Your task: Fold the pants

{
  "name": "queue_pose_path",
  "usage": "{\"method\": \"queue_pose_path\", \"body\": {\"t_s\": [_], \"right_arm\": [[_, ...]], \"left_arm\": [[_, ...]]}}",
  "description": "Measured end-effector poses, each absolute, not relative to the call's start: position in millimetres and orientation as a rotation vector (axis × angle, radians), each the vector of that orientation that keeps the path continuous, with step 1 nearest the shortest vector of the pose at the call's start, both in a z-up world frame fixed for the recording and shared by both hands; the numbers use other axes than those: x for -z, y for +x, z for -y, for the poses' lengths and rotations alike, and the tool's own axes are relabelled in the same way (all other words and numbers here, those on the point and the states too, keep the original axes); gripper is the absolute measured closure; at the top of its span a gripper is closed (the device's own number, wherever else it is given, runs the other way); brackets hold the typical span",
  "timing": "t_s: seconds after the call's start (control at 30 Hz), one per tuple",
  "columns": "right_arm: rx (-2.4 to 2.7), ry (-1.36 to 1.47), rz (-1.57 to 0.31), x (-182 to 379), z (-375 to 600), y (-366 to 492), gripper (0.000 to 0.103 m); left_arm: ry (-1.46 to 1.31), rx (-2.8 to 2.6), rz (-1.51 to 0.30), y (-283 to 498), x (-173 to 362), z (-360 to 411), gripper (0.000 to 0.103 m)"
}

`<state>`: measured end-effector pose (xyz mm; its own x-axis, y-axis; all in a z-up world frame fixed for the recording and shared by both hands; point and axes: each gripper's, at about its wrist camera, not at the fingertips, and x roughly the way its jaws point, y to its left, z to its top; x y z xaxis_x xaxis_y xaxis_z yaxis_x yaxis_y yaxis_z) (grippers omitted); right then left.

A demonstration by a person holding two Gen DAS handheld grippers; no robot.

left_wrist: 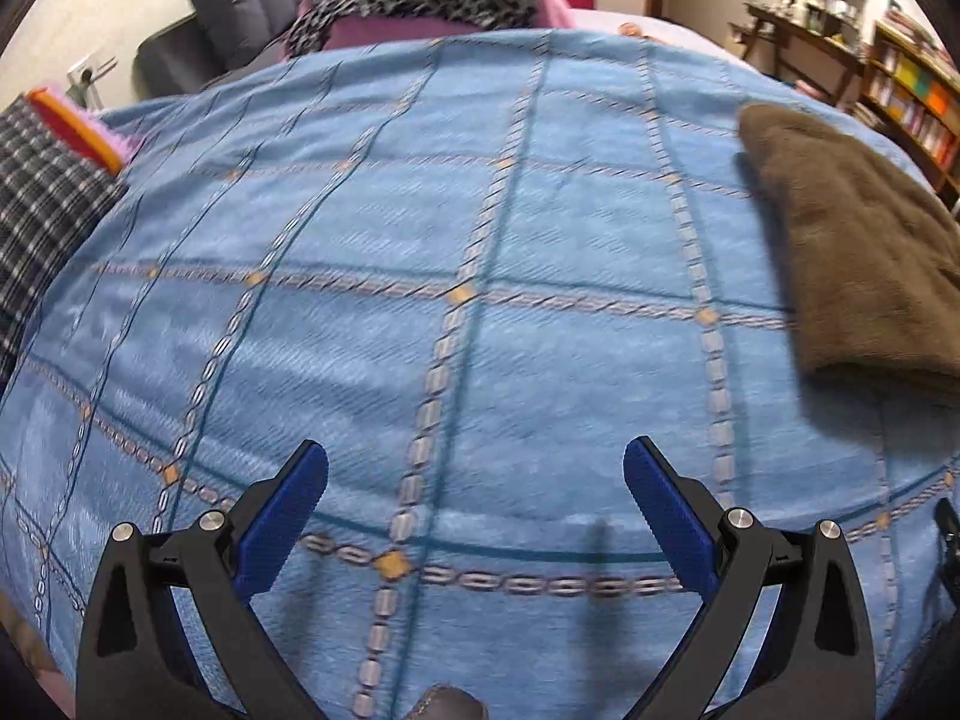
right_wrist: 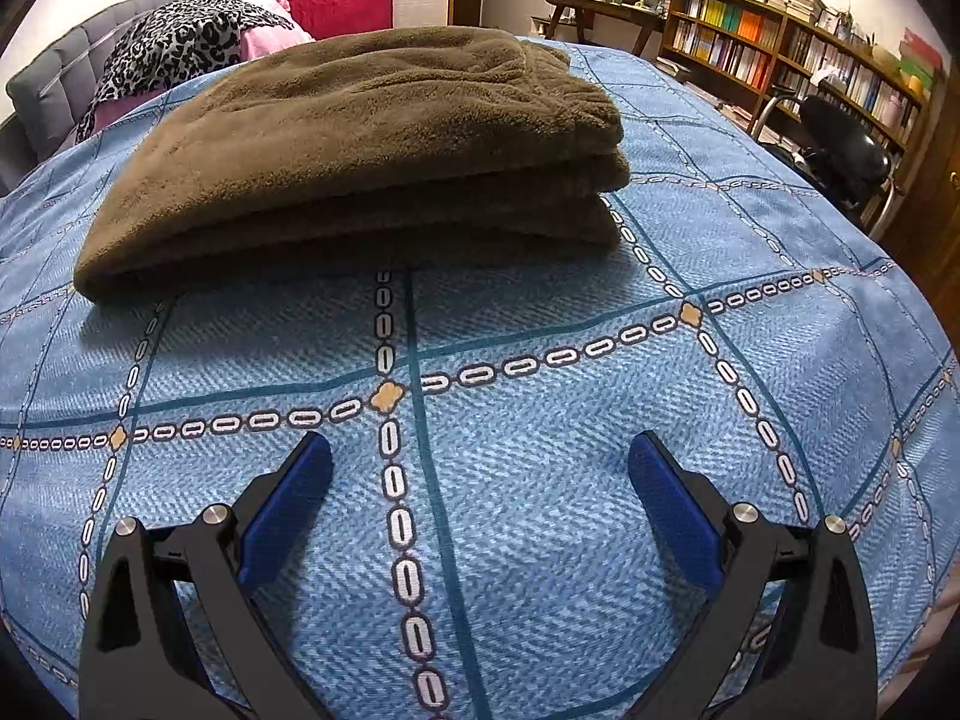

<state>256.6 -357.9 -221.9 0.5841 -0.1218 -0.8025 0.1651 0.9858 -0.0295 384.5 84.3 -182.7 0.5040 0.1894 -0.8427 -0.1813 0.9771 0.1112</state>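
My right wrist view shows the bed (right_wrist: 540, 480) with the folded brown pants (right_wrist: 360, 138) stacked ahead and a bookshelf (right_wrist: 780, 42) beyond; the left view catches only their edge, plus a plaid cloth (left_wrist: 42, 192). My left gripper (left_wrist: 475, 480) and right gripper (right_wrist: 480, 474) both hang released, empty.

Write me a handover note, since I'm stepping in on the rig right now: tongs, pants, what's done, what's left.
Left tongs: open, empty, over bare blue bedspread; that view is blurred.
Right tongs: open, empty, above the bedspread just short of the pants.
Brown fleece pants: lying on the bedspread folded into a flat stack of several layers, ahead of the right tongs and off to the left tongs' right. Neither tongs touch them.
Done: the folding looks complete.
Left: probably nothing beyond a check that the edges line up; the far side of the stack is hidden.
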Motion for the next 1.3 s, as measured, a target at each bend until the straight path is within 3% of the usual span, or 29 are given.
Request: {"method": "queue_pose_path", "body": {"t_s": [0.2, 1.3], "right_arm": [[0.178, 0.033, -0.917, 224, 356, 256, 0.002], [0.185, 0.024, -0.908, 223, 349, 249, 0.002]], "left_arm": [[-0.030, -0.264, -1.069, 378, 210, -107, 0.005], [-0.041, -0.259, -0.999, 365, 213, -104, 0.005]]}}
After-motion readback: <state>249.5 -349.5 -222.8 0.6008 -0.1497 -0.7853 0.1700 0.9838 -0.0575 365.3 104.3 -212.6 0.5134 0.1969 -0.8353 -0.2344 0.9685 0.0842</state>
